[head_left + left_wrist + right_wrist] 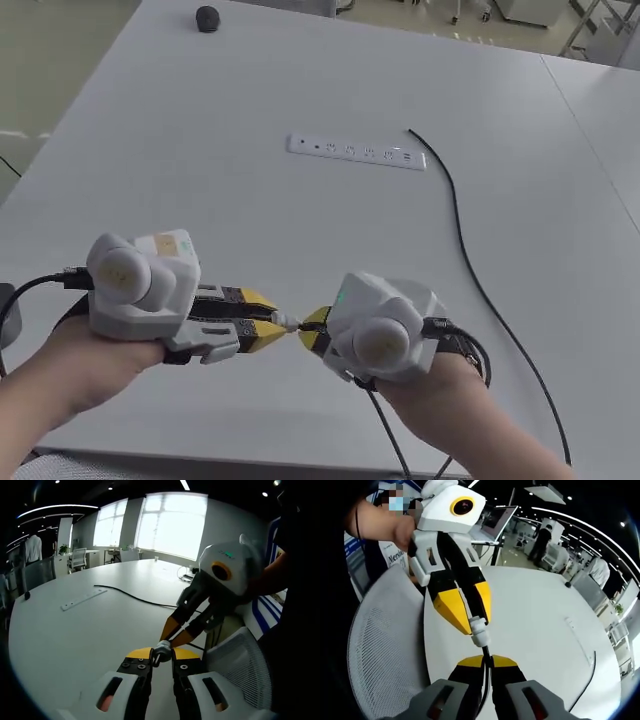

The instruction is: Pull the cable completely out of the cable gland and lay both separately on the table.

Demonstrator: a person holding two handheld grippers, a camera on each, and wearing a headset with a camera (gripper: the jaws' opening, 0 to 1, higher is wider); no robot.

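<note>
A small white cable gland (288, 322) hangs between the two grippers, just above the near edge of the white table (300, 230). My left gripper (274, 327) is shut on the gland (161, 651), which sits between its yellow tips. My right gripper (313, 330) is shut on the thin black cable (485, 666) right where it leaves the gland (480, 632). The cable runs back between the right jaws and hangs below the right hand (385, 432). In the left gripper view the right gripper (172, 632) comes in from the right, tip to tip with the left gripper (161, 655).
A white power strip (358, 152) lies mid-table, and its black lead (470, 260) trails toward the near right edge. A small dark object (207, 18) sits at the far end. A white mesh chair (385, 650) stands under the grippers, at the table's near edge.
</note>
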